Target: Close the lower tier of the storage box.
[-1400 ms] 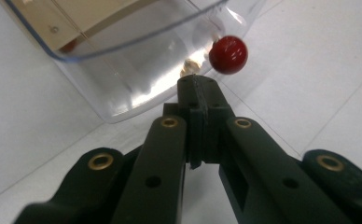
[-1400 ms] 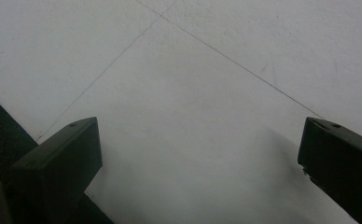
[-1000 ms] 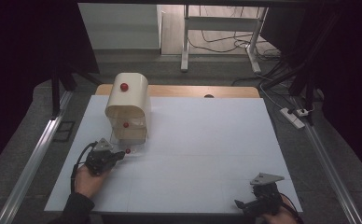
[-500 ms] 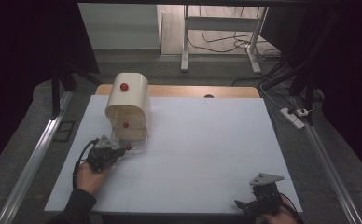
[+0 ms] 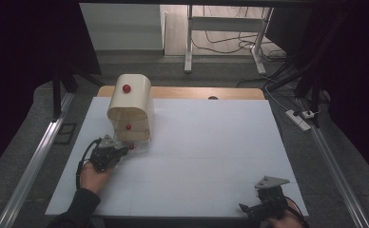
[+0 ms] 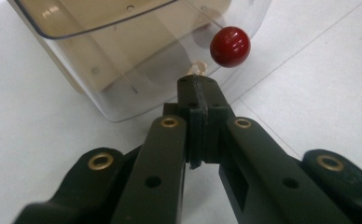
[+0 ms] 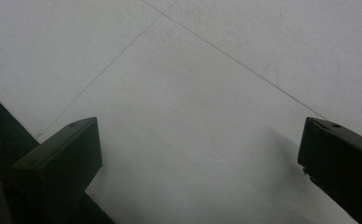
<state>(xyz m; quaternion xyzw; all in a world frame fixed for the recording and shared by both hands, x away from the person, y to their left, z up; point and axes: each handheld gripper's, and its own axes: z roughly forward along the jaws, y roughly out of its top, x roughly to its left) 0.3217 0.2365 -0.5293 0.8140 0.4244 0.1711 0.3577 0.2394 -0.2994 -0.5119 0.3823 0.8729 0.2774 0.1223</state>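
At the left, the left gripper (image 5: pixel 123 150) has edged a little closer to the cream cabinet (image 5: pixel 131 102) over the last second; its 2 jaws are pressed together, tips just under the red knob (image 6: pixel 230 40) of the clear bottom drawer (image 6: pixel 123 70), which stands partly out. Whether they pinch the knob's stem I cannot tell; likely the drawer is about to be worked. At the right, the right gripper (image 7: pixel 200 154) has stayed put, jaws wide over bare table (image 5: pixel 211 142).

White table (image 5: pixel 211 156), cream drawer cabinet (image 5: pixel 131 107) on it
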